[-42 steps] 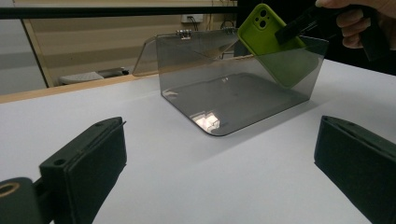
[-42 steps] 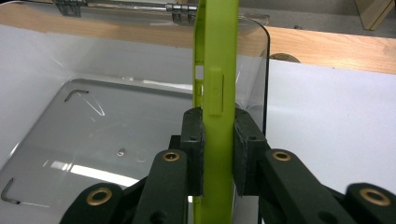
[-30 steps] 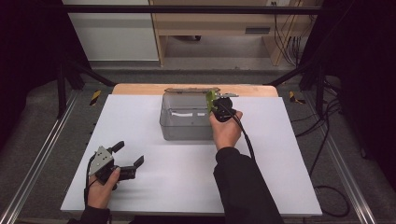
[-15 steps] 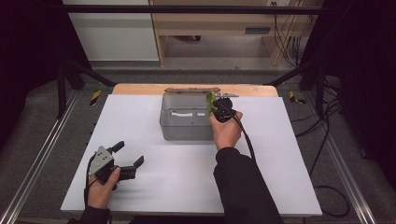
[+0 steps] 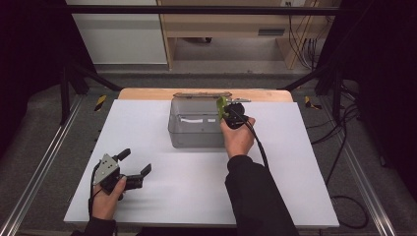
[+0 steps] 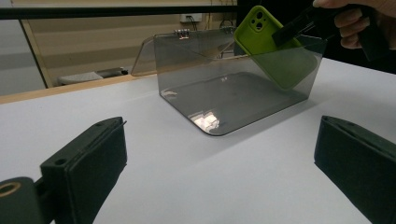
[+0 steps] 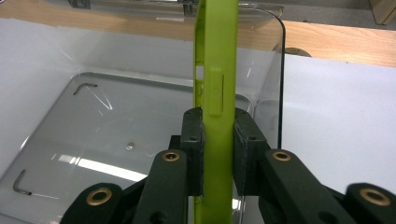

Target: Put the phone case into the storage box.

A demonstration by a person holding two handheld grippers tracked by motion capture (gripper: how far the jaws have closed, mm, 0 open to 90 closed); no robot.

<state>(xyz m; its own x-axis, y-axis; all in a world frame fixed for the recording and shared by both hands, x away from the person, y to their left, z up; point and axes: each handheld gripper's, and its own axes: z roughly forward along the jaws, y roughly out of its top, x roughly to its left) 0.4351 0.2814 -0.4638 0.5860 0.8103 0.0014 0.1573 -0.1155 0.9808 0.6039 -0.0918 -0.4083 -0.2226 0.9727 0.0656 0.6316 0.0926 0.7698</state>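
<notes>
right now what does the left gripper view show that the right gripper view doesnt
The left gripper view alone shows the green phone case from its broad back, camera cutout up, tilted with its lower part inside the clear box, plus the open left tongs above bare table. The right gripper view alone shows the right tongs clamped on the case's thin edge, and the side button slot. Both share the case, the box and the wooden strip behind it.

- High view: white table evenly and brightly lit, dark surroundings at both edges, soft focus.
- Gripper views: glare streaks on the clear box; near jaws slightly blurred, bottom corners.
</notes>
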